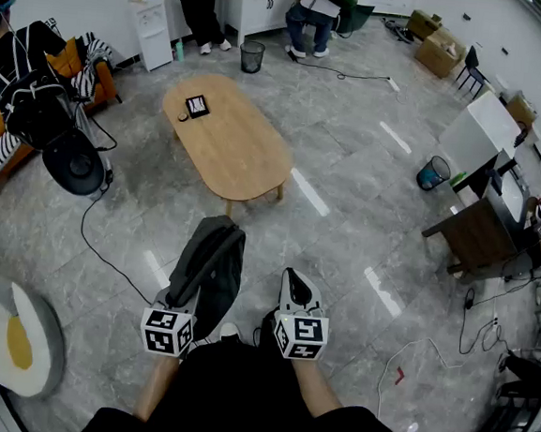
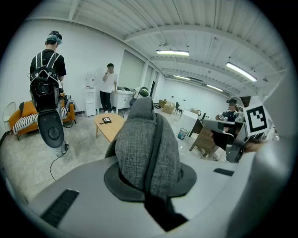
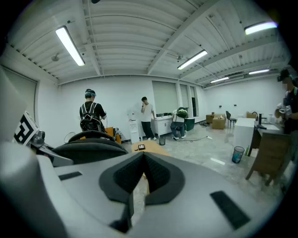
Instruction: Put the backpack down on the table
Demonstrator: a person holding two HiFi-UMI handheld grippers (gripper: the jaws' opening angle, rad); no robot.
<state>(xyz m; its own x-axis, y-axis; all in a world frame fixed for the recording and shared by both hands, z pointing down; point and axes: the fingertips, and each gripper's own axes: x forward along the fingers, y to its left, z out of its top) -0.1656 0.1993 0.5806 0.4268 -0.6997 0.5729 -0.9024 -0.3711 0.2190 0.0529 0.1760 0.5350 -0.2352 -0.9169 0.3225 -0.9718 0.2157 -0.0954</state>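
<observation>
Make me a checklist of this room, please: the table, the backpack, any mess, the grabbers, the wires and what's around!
Surface: oval wooden table, ahead of the person; the backpack is not on it yet.
Job's things: grey backpack, held in the left gripper, short of the table.
Clutter: one small black device at the table's far end.
Grippers: left gripper shut on the backpack; right gripper shut, nothing in it.
Cables: black cable trailing over the floor at the left; another cable near the far counter.
Surroundings: egg-shaped cushion, black bin, blue bin, people at the far wall.
</observation>
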